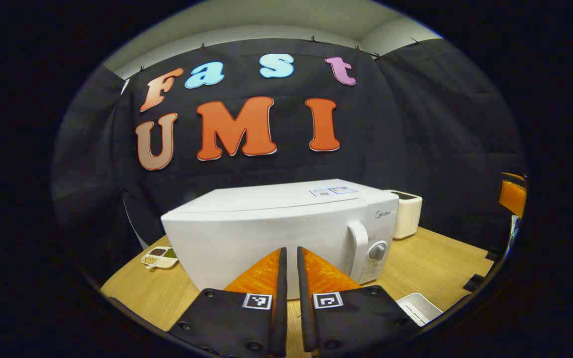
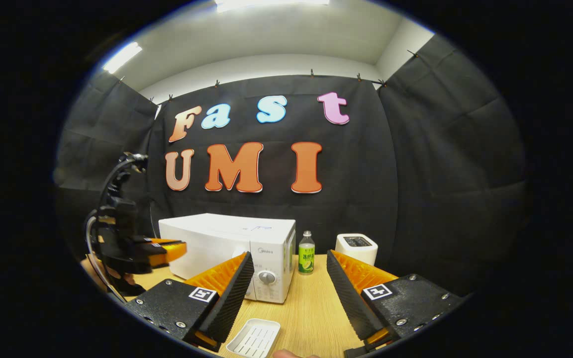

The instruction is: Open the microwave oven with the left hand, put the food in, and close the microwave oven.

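Note:
The white microwave stands on the wooden table with its door closed. Its handle and a dial are at the right of its front. My left gripper is shut with nothing held and points at the middle of the door, a short way from it. In the right gripper view the microwave stands farther off, and the left gripper hovers at its left front. My right gripper is wide open and empty. A white ribbed tray lies on the table just below it.
A green-labelled bottle and a white toaster stand right of the microwave. A small divided dish of grains sits by the microwave's left corner. The white tray lies near the table's front right. A fingertip shows at the bottom edge.

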`<state>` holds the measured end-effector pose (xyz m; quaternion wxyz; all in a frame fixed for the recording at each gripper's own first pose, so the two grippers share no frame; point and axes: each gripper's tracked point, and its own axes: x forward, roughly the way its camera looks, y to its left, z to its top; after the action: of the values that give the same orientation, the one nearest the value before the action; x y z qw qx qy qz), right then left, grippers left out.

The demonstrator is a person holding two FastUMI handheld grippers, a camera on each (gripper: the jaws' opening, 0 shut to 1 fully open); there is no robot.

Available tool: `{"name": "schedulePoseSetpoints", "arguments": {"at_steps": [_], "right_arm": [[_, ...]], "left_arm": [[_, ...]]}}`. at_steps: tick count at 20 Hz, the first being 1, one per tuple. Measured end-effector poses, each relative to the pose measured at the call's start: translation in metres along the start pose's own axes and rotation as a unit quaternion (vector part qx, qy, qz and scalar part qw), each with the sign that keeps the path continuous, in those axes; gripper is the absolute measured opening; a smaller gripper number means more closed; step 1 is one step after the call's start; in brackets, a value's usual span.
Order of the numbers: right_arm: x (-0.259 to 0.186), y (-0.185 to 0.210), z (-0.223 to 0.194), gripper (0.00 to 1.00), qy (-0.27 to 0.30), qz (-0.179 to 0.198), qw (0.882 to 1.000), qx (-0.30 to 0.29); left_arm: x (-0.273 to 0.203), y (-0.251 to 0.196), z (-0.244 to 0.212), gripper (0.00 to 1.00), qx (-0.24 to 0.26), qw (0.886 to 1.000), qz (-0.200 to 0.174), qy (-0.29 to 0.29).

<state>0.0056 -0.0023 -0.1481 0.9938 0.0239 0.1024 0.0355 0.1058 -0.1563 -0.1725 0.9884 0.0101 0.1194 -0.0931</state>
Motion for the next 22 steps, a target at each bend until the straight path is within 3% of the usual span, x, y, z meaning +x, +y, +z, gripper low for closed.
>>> {"name": "schedulePoseSetpoints", "arguments": {"at_steps": [2,3,7,8,11,15,16,18,19,20,22], "right_arm": [[0.000,0.005,0.018,0.92,-0.006,0.001,1.000,-0.008],[0.001,0.007,0.030,0.92,-0.011,0.003,1.000,-0.008],[0.003,0.016,0.071,0.92,-0.030,0.014,0.999,-0.006],[0.002,0.018,0.082,0.92,-0.034,0.017,0.999,-0.011],[-0.003,0.027,0.113,0.91,-0.057,0.027,0.998,-0.019],[-0.004,0.035,0.141,0.91,-0.071,0.031,0.997,-0.020],[-0.004,0.038,0.146,0.91,-0.073,0.032,0.997,-0.018],[-0.002,0.046,0.155,0.91,-0.076,0.040,0.996,-0.018],[-0.001,0.049,0.159,0.91,-0.076,0.044,0.996,-0.020],[0.000,0.051,0.162,0.91,-0.076,0.046,0.996,-0.022],[-0.001,0.051,0.171,0.91,-0.080,0.046,0.996,-0.019]], "left_arm": [[-0.028,0.028,0.032,0.23,0.004,1.000,0.021,-0.014],[-0.042,0.040,0.048,0.38,0.000,0.999,0.031,-0.025],[-0.096,0.085,0.100,0.80,-0.011,0.996,0.060,-0.066],[-0.108,0.099,0.108,0.75,-0.012,0.995,0.072,-0.071],[-0.137,0.129,0.127,0.92,-0.022,0.992,0.097,-0.079],[-0.171,0.167,0.150,0.93,-0.007,0.985,0.145,-0.090],[-0.179,0.172,0.157,0.97,-0.004,0.984,0.148,-0.095],[-0.191,0.180,0.170,0.94,-0.011,0.983,0.152,-0.106],[-0.196,0.185,0.174,0.98,-0.017,0.982,0.156,-0.109],[-0.200,0.191,0.179,0.94,-0.022,0.981,0.161,-0.111],[-0.205,0.201,0.192,0.98,-0.026,0.978,0.169,-0.121]]}}
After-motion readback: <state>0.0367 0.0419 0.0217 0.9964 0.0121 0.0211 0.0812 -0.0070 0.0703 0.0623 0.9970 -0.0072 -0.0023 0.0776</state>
